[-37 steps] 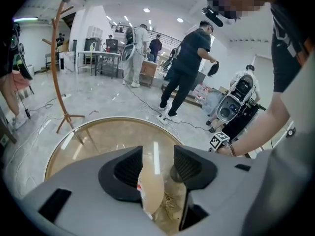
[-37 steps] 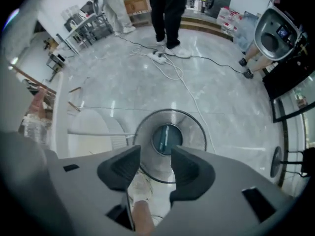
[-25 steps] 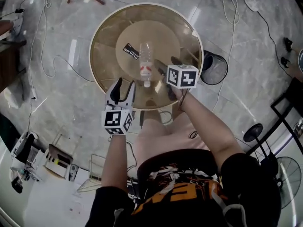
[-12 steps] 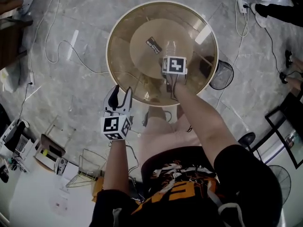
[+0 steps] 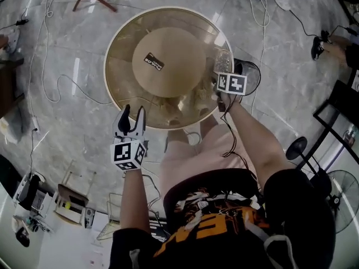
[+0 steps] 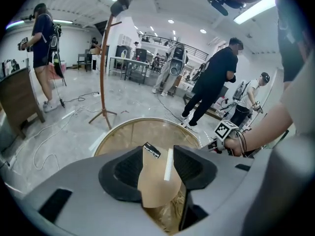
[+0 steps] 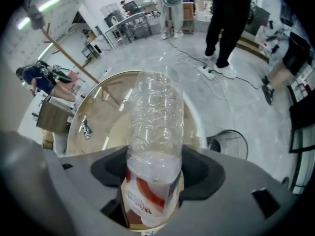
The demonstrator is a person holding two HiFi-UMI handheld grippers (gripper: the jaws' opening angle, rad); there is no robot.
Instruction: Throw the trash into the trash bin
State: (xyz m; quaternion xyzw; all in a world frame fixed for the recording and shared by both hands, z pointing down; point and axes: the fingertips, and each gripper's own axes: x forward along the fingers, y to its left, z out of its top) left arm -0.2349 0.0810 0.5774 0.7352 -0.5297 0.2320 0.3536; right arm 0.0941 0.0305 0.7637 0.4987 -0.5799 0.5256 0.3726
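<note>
A clear plastic bottle point(image 7: 155, 132) with a red and white label stands between the pads of my right gripper point(image 7: 155, 176), whose jaws are closing on it. In the head view that gripper point(image 5: 222, 77) holds the bottle point(image 5: 222, 60) over the right rim of the round glass table point(image 5: 112, 88), next to the black mesh trash bin point(image 5: 252, 74). The bin point(image 7: 230, 140) shows on the floor just right of the bottle. A black wrapper point(image 5: 153, 61) lies on the table's middle. My left gripper point(image 5: 130, 114) hangs open and holds nothing at the table's near edge.
Cables point(image 5: 50, 77) trail over the marble floor left of and behind the table. A wooden coat stand point(image 6: 103, 58) rises behind the table. Several people point(image 6: 216, 82) stand farther back. A fan point(image 5: 336, 195) and dark stands sit at the right.
My right gripper took the bottle from the table's middle and carried it right to the rim beside the bin. My left gripper drew back toward the table's near edge.
</note>
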